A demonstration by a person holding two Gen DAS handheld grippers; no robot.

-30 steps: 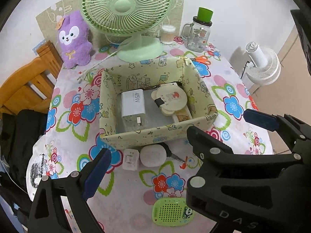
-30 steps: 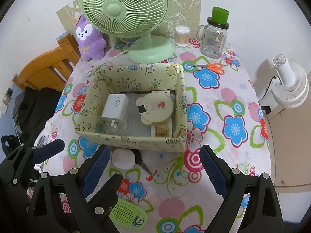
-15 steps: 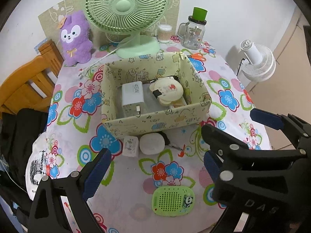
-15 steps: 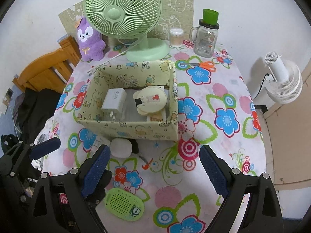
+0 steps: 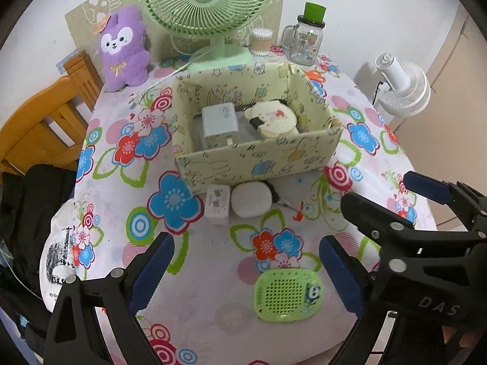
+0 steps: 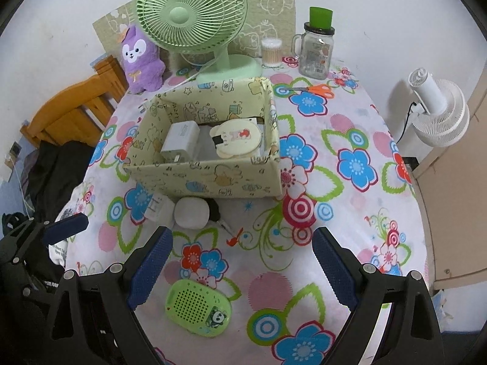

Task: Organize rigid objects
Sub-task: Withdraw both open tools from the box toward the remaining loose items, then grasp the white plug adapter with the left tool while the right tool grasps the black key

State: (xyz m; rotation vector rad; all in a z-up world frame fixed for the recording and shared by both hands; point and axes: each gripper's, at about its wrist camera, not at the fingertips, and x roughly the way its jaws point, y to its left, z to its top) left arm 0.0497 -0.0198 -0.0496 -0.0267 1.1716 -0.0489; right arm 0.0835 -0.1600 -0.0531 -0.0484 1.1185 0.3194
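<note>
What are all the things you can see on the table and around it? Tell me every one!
Storage box: 1, pale yellow with cartoons, table middle.
Charger: 1, white, inside the box, left.
Round bear-eared case: 1, cream, inside the box, right.
Small plug: 1, white, in front of the box.
Oval case: 1, white, beside the small plug.
Green gadget: 1, panda picture, near table edge.
Desk fan: 1, green, behind the box.
Plush toy: 1, purple, back left.
Jar mug: 1, clear, green lid, back right.
Cotton swab tub: 1, beside the jar mug.
Scissors: 1, orange handles, back right.
Floor fan: 1, white, off the table, right.
Chair: 1, wooden, left.
Left tool: open, empty.
Right tool: open, empty.
</note>
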